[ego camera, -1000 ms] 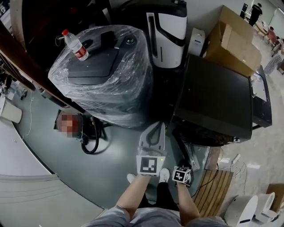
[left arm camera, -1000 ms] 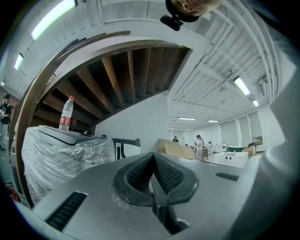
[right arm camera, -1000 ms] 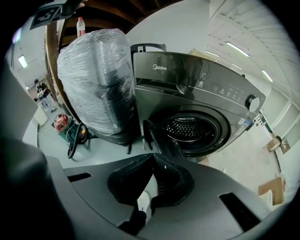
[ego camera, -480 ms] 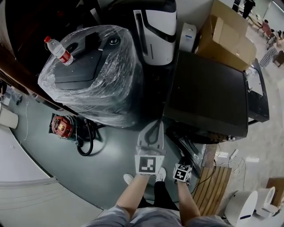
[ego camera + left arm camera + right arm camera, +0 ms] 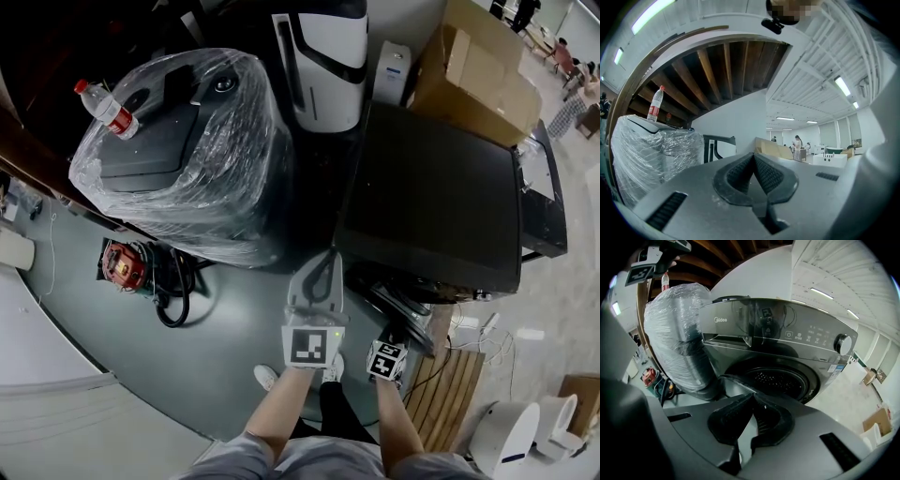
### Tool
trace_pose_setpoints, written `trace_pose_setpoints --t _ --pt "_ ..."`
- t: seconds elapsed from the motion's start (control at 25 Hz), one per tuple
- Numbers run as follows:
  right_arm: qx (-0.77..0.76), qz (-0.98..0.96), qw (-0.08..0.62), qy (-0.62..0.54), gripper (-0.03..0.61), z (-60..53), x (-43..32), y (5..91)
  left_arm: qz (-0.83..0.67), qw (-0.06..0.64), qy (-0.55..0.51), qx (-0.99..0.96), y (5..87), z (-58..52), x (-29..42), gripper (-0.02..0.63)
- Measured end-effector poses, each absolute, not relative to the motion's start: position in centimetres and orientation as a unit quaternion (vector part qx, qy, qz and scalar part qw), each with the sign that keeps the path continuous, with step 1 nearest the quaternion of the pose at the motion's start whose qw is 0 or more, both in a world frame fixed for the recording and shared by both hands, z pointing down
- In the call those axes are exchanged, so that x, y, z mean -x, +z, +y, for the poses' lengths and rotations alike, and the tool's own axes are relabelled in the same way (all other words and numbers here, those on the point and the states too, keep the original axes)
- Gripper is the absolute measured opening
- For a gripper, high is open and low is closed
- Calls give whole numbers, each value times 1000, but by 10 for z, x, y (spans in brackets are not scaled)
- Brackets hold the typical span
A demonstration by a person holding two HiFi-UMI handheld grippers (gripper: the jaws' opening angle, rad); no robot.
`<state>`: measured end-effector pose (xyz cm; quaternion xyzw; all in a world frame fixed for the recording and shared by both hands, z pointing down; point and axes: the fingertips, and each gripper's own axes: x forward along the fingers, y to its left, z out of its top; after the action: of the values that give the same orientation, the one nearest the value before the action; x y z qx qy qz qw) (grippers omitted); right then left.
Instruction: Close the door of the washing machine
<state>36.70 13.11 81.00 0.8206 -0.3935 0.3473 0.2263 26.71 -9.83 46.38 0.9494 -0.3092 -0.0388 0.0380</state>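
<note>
The dark grey washing machine (image 5: 787, 336) faces me in the right gripper view. Its round drum opening (image 5: 780, 377) is uncovered, and the door (image 5: 733, 382) hangs open to the left of it. In the head view the machine's black top (image 5: 431, 197) lies at the right, with the open door (image 5: 405, 306) sticking out below its front. My right gripper (image 5: 752, 397) is shut and empty, just short of the door's rim. Its marker cube (image 5: 385, 360) shows low in the head view. My left gripper (image 5: 324, 259) is raised higher, shut (image 5: 753, 155) on nothing, and tilted up towards the ceiling.
A plastic-wrapped appliance (image 5: 183, 159) with a water bottle (image 5: 105, 108) on top stands left of the machine. A white-and-black unit (image 5: 323, 61) and a cardboard box (image 5: 478, 66) stand behind. A red tool and cables (image 5: 127, 267) lie on the floor at the left, and wooden slats (image 5: 448, 403) at the right.
The head view has drifted, so everything sits further left in the picture. Both grippers stay shut in about the same place before the machine. The door is still open.
</note>
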Motion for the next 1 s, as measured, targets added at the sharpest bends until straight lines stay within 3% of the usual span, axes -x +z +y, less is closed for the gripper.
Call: trace_pose_setpoints --t 0.52,1.0 --pt "-833 -389 232 319 2 95 -439 810 -311 43 -37 -949 473 -106 -283 -2" --pt "-834 -394 217 319 2 93 -444 812 -309 38 -29 -950 472 -105 -279 -2"
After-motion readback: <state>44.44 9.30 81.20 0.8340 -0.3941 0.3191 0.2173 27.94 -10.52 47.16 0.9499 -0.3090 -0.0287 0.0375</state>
